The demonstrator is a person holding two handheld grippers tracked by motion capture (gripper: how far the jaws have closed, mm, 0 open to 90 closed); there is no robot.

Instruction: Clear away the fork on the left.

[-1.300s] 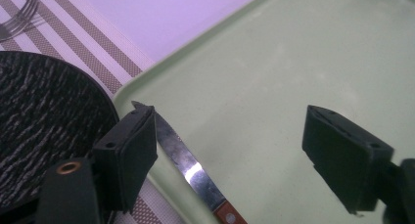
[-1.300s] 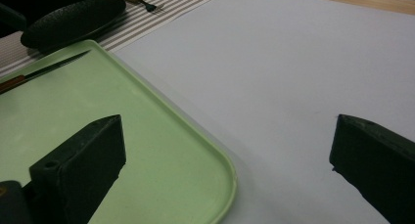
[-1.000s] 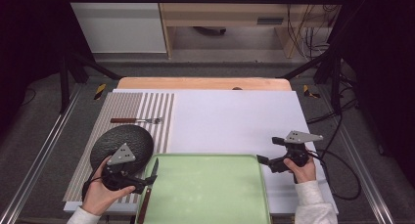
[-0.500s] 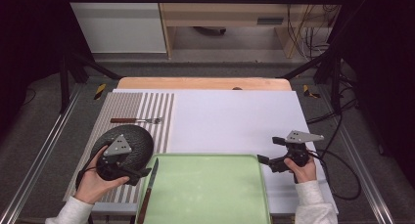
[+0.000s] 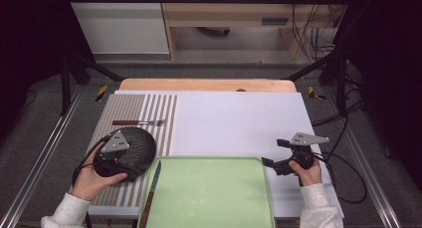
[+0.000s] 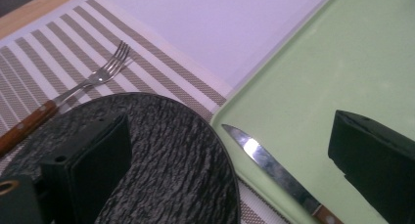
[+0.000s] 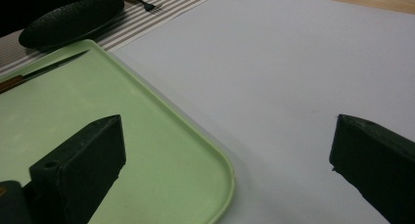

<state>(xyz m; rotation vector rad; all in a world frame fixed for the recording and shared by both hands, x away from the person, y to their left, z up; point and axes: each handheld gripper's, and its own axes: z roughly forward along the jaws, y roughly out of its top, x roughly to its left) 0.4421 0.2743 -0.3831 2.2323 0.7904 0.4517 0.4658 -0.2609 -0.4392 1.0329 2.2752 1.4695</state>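
Counter (image 5: 239, 118) evenly lit from overhead, w/ room dark at 9 and 3 o'clock edges of high view. Shadows soft, short. Glare spot on knife (image 6: 274, 168) blade in left gripper view. Jaws blurred, out of focus in both gripper views; high view a bit soft, grainy.

Your left gripper (image 5: 130, 172) moves off the green tray's (image 5: 209, 188) left edge, where it sits a second ago, leftward and slightly away from you onto the striped placemat (image 5: 124, 108). It now hovers over the black plate (image 5: 137, 141), jaws spread wide, knife (image 5: 150, 198) at its right.
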